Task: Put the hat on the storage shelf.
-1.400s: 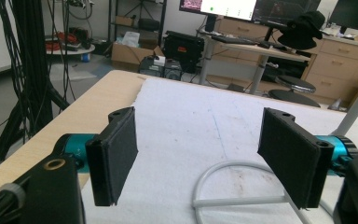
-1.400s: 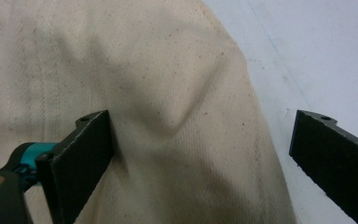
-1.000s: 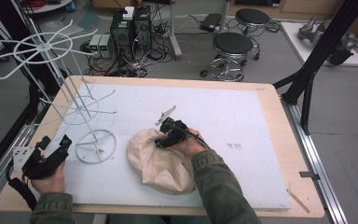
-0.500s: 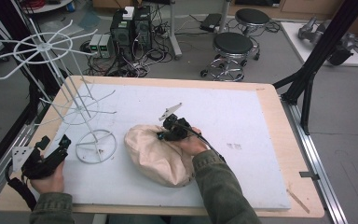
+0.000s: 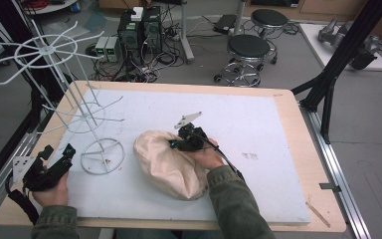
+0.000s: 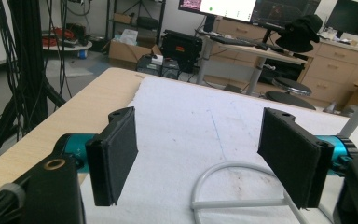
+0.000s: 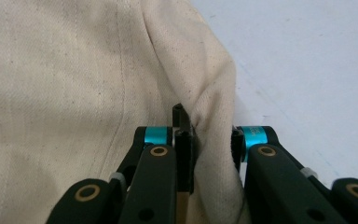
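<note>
A beige cloth cap (image 5: 164, 167) lies bunched on the white mat (image 5: 268, 129), near the front middle. My right gripper (image 5: 178, 144) is at its upper right edge, shut on a fold of the fabric. In the right gripper view the fold of the beige cloth cap (image 7: 74, 70) is pinched between the jaws of the right gripper (image 7: 209, 135). My left gripper (image 5: 57, 151) is held at the front left, open and with nothing in it. In the left gripper view the left gripper (image 6: 204, 156) has wide jaws that frame the rack's white base ring (image 6: 233, 186).
A white wire rack (image 5: 87, 114) with spoked arms stands at the left on a round base ring (image 5: 102, 156). The wooden table edge (image 5: 321, 169) runs around the mat. Stools, cables and boxes are on the floor behind.
The right gripper has shifted slightly to the right at the cap's edge, and the cloth there has bunched up. The left hand has stayed where it was.
</note>
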Tool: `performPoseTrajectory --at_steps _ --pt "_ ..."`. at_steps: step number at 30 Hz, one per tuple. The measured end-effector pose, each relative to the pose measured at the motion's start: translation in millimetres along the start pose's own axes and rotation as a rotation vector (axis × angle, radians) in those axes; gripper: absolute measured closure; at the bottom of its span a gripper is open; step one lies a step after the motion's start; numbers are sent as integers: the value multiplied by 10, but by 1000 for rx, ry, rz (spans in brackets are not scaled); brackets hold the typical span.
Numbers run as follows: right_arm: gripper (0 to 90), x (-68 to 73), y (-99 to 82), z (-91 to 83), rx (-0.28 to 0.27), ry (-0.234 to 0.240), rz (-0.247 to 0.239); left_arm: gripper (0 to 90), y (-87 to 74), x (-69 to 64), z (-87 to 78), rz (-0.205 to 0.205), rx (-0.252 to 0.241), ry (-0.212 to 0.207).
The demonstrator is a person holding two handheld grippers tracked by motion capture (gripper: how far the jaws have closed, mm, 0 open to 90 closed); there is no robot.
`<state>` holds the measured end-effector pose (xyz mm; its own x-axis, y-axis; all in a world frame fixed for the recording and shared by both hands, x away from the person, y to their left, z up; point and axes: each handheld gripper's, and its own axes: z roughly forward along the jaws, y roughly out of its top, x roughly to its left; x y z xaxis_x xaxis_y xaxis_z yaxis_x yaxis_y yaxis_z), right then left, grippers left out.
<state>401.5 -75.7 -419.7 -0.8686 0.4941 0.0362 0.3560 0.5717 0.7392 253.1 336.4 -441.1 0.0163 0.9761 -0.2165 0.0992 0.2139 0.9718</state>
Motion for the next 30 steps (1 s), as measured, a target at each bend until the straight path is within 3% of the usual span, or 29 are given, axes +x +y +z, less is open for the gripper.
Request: performPoseTrajectory --at_steps 6,10,16,17,20,22,30 --pt "789 -26 -42 -172 -119 -20 39 282 1 18 -2 -13 1 0" --pt "778 -26 -48 -270 -166 -12 60 281 -9 22 4 -70 7 -13" --pt "771 -15 -5 -453 -260 8 77 282 -7 19 2 -65 6 -12" --pt "769 -17 10 -540 -303 16 89 282 -7 19 3 -66 5 -12" --pt "768 -19 25 -627 -346 26 102 282 -8 19 4 -70 7 -13" --pt "769 -30 37 -725 -412 33 127 285 -8 19 5 -68 9 -12" --pt "768 -40 45 -784 -494 64 168 285 -11 22 14 -66 10 -11"
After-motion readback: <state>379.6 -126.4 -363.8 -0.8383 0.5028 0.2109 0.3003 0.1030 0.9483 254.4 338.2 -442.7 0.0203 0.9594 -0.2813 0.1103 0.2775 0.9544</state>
